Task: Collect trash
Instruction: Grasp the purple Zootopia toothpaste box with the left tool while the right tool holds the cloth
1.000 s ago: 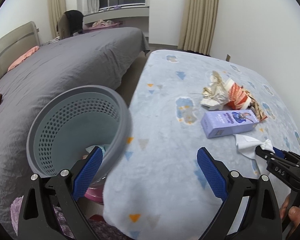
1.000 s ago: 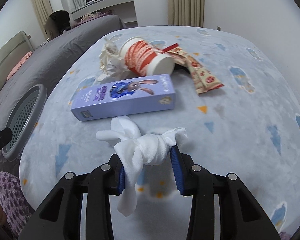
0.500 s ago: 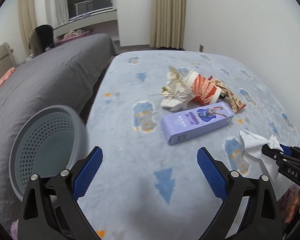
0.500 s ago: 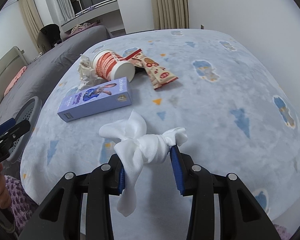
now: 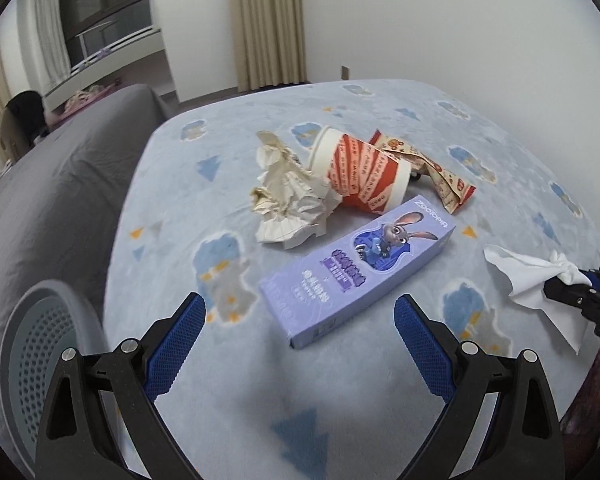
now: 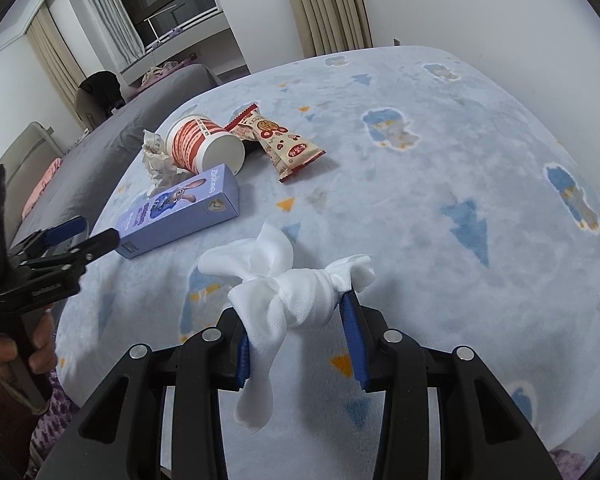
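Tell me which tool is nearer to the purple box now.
Left. The left tool, open, hovers just before the purple box. The right tool, shut on the white tissue, stays off to the box's side.

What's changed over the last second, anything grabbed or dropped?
The open left gripper swung away from the grey basket toward the trash pile and now faces the purple box. Nothing was grabbed or dropped: the right gripper still clamps the white tissue. The box, cup, crumpled paper and wrapper stayed put.
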